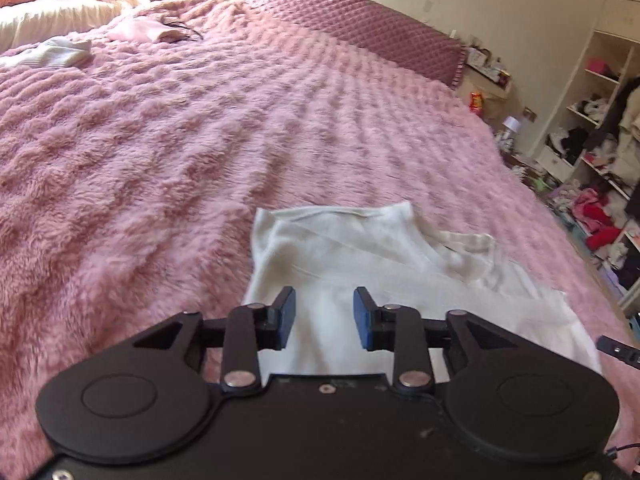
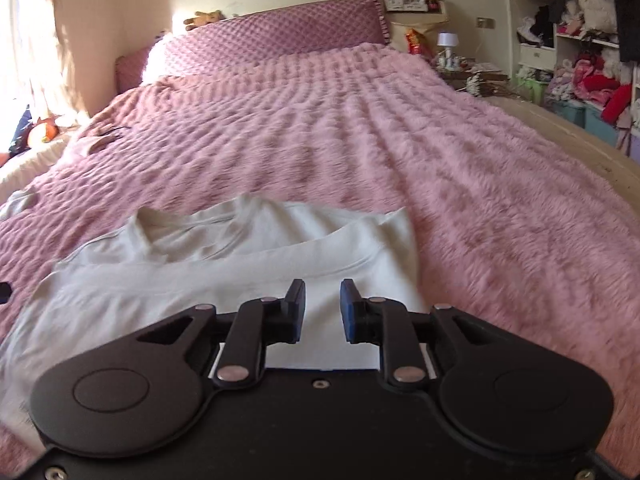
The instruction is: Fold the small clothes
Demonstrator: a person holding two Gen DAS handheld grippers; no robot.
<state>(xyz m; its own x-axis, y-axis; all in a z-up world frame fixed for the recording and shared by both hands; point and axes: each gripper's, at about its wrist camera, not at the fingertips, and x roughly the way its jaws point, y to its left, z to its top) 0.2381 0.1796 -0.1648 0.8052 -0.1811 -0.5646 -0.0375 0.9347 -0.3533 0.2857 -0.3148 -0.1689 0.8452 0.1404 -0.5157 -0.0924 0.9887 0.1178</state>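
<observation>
White garment [image 1: 360,256] lies on the pink bed [image 1: 160,160]; we see left hand-held gripper [image 1: 324,318] and right hand-held gripper [image 2: 322,310] parted, holding nothing; no readable writing.

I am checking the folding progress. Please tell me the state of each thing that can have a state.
white garment: lying on the pink blanket, partly folded, creased.
left gripper: open, holding nothing, above the garment.
right gripper: open with a narrower gap, holding nothing.
small white cloth: lying far off, crumpled.

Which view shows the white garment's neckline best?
The right wrist view: the white garment spreads wide there, neckline open toward the pillows. The left wrist view shows the same garment narrower, its near part hidden behind the gripper body.
</observation>
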